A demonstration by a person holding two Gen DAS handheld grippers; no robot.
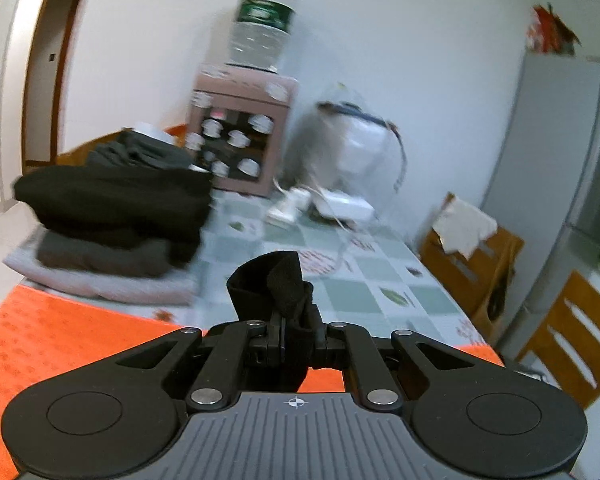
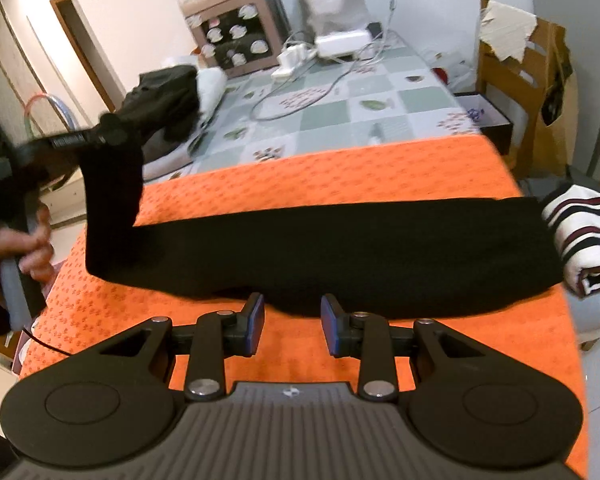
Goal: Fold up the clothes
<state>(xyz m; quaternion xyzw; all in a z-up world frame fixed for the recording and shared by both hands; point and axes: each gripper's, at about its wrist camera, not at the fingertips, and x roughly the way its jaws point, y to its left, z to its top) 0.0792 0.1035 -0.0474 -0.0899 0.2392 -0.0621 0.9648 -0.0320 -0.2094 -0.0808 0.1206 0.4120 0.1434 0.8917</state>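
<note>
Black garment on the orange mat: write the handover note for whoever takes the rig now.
Left hand-held gripper: shut on one end of the black garment, lifted off the orange mat.
Right hand-held gripper: open, empty, at the garment's near edge.
Done: folded stack at the mat's far left.
Left: finish this fold; striped garment waits at the right.

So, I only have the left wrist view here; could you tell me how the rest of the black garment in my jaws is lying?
Observer: Most of the black garment lies stretched across the orange mat; only the end in the left gripper is lifted.
Operator: Is the right gripper holding it too?
Observer: No, the right gripper is open and empty, at the garment's near edge.
Operator: Anything at its other end?
Observer: A folded striped garment sits at its right end.
</note>
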